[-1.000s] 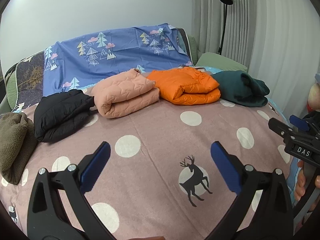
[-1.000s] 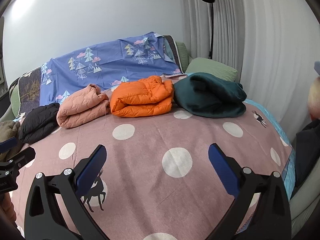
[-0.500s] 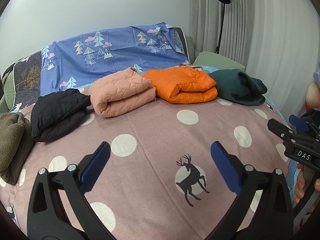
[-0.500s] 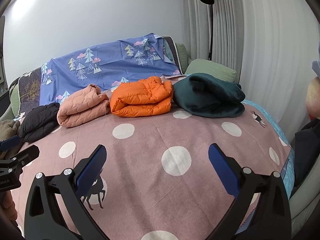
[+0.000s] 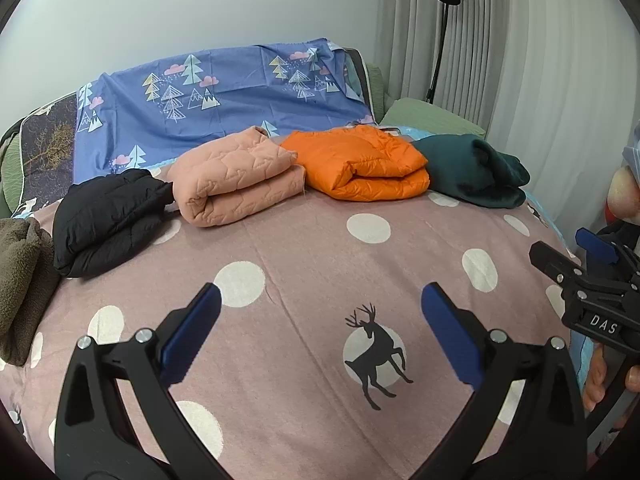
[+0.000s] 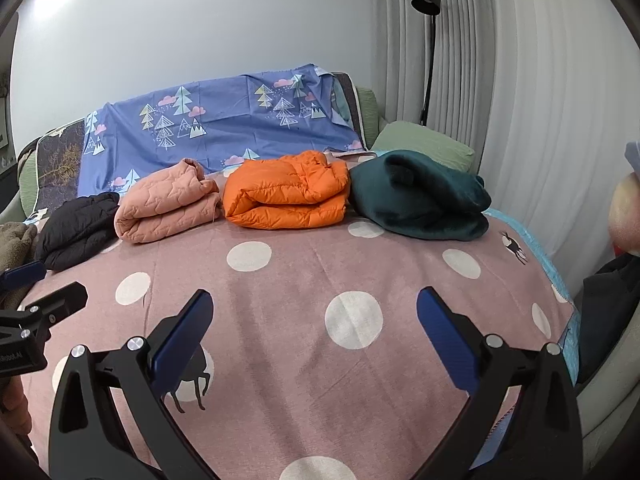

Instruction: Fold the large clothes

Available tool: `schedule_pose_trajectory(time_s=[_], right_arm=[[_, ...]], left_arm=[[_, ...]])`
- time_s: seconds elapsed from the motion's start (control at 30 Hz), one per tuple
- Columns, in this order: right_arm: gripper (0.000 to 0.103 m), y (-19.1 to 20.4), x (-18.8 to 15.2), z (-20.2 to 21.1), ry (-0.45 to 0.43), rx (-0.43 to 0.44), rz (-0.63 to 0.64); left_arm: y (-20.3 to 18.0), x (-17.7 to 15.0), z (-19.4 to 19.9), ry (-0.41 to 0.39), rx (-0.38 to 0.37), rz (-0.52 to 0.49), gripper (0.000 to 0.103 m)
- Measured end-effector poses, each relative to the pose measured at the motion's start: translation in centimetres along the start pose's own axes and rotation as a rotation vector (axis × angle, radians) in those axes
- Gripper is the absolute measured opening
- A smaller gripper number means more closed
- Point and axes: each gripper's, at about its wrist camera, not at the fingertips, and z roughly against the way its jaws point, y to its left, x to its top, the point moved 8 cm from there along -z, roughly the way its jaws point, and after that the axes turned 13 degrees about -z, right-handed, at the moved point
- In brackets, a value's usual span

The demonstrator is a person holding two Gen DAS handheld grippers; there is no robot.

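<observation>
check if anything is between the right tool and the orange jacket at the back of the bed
Nothing visible blocks it. The right tool is open over bare dotted bedspread, and only that flat cover lies ahead up to the orange jacket. The pink quilted jacket and dark green fleece flank it.

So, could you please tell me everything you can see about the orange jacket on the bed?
The orange jacket is a puffy, quilted garment, seemingly down-filled with a smooth, slightly shiny shell. It is folded into a thick, rounded bundle and lies flat on the pink polka-dot bedspread near the headboard end. It sits between the folded peach quilted garment and the folded dark green fleece, its edges about touching both. Neither gripper is near it.
</observation>
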Motion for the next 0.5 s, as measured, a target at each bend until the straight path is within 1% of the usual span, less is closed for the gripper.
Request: schedule_pose_trajectory(time_s=[0.5], right_arm=[[0.102, -0.1, -0.1, 0.0, 0.004, -0.021, -0.003]], left_arm=[[-1.1, -0.4, -0.2, 0.012, 0.002, -0.044, 0.101]])
